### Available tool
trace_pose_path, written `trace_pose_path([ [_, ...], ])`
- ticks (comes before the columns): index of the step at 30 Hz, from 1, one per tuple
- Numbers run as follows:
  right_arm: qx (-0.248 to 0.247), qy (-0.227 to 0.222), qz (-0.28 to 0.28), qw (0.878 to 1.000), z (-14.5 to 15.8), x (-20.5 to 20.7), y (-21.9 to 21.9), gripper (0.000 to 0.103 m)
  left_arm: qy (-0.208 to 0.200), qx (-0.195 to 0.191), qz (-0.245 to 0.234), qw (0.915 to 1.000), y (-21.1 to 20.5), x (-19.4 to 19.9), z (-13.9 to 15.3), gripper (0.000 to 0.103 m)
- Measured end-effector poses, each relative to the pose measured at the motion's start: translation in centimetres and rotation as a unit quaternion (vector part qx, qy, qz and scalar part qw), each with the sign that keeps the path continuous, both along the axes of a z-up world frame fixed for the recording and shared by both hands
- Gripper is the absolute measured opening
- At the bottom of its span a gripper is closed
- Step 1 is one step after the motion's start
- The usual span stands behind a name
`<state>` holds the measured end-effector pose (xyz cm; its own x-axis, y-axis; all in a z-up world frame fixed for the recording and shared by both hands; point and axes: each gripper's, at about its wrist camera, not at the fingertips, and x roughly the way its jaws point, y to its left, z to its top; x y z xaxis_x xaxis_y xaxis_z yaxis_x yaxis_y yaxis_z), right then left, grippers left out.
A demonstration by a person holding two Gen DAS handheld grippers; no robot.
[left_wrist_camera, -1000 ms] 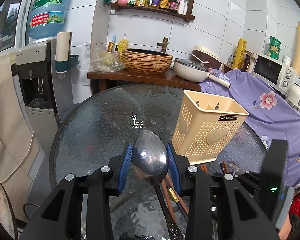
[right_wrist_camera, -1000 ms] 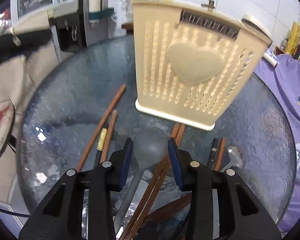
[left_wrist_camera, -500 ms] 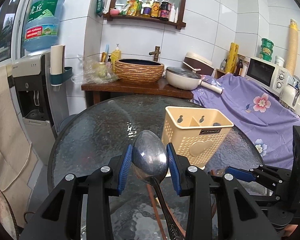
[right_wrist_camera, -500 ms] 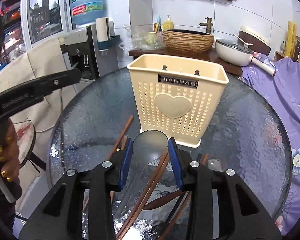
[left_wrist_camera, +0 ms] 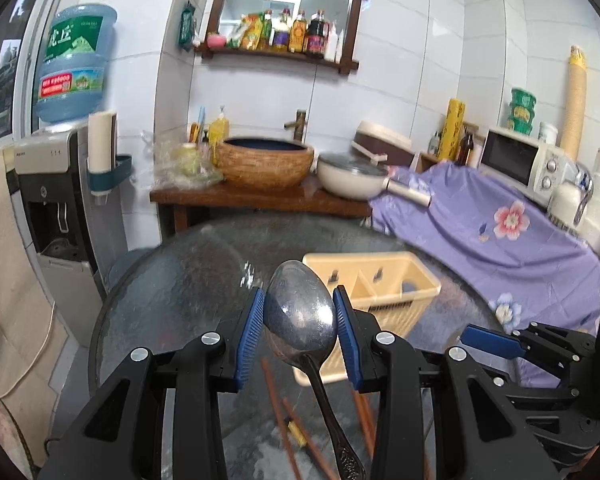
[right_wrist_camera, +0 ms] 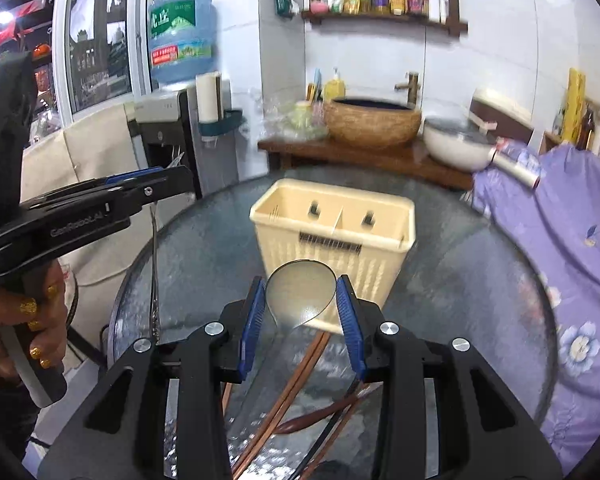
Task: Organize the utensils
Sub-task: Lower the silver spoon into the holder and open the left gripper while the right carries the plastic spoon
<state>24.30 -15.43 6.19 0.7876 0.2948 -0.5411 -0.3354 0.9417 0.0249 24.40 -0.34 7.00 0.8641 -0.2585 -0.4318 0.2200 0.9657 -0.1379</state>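
While each tool (left_wrist_camera: 300, 328) (right_wrist_camera: 302, 312) clamps a spoon (left_wrist_camera: 300, 316) (right_wrist_camera: 300, 294), blur hides their handles.

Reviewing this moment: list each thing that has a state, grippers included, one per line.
left gripper: shut on the metal spoon, bowl up, handle hanging down.
right gripper: shut on the grey spoon, lifted.
utensil basket: upright on the glass table; the compartments in view look empty.
chopsticks: lying loose on the table.
pan: lid on.
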Motion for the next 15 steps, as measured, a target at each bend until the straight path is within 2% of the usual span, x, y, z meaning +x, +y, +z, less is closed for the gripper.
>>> trace_pose_path([
  [5,-0.009,-0.05,-0.016,0.999,4.4,0.5,-0.9,0.037,-0.045,-0.019,0.015,0.9987,-0.5,1.3,3.4,0.035],
  [9,-0.009,-0.084,-0.045,0.995,8.0,2.4,-1.8,0.037,-0.08,-0.013,0.033,0.9962,-2.0,3.3,5.6,0.035],
  [13,0.0,-0.108,-0.079,0.991,10.7,4.8,-3.0,0.037,-0.114,-0.014,0.058,0.9917,-2.9,5.6,6.4,0.035],
  [15,0.004,-0.114,-0.098,0.989,11.3,6.6,-3.6,0.037,-0.134,0.002,0.074,0.9882,-3.6,6.6,6.2,0.035],
])
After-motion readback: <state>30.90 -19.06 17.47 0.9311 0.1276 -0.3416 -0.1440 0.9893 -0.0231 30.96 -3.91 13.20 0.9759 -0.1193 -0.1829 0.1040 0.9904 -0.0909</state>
